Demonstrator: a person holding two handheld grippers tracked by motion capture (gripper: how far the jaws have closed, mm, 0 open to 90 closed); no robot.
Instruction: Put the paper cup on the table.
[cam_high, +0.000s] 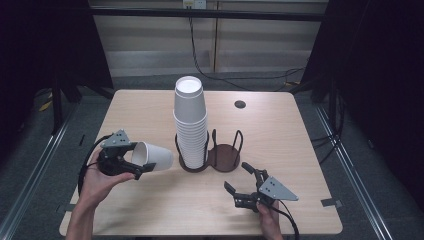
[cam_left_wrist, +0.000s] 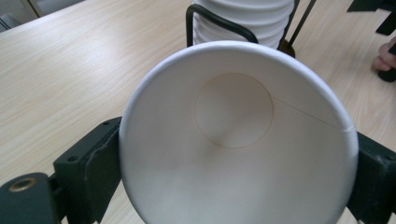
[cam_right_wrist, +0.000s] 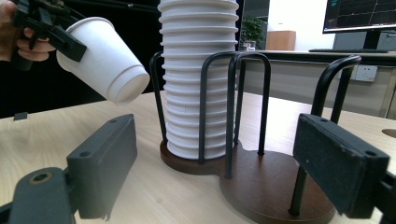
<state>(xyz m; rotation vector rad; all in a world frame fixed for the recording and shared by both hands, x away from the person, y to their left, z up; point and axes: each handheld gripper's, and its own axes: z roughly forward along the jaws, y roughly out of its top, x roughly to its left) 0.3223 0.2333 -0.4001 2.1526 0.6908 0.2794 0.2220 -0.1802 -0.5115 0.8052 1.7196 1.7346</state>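
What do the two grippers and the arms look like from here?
Both grippers, left and right, are black with two blocky jaws, a grey three-cornered plate with small holes on top and a black cable trailing back. The forearms are bare, without sleeves.

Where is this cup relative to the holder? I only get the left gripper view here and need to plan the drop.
Observer: In the high view the left gripper holds the single cup on its side, left of the cup holder, base pointing toward it.
Operator: Is there a free slot?
Observer: Yes. The stack of cups fills the left ring; the right ring has nothing in it.
Operator: Is the other hand in the way?
Observer: No. The right gripper sits low in front of the holder, jaws open, with nothing between them.
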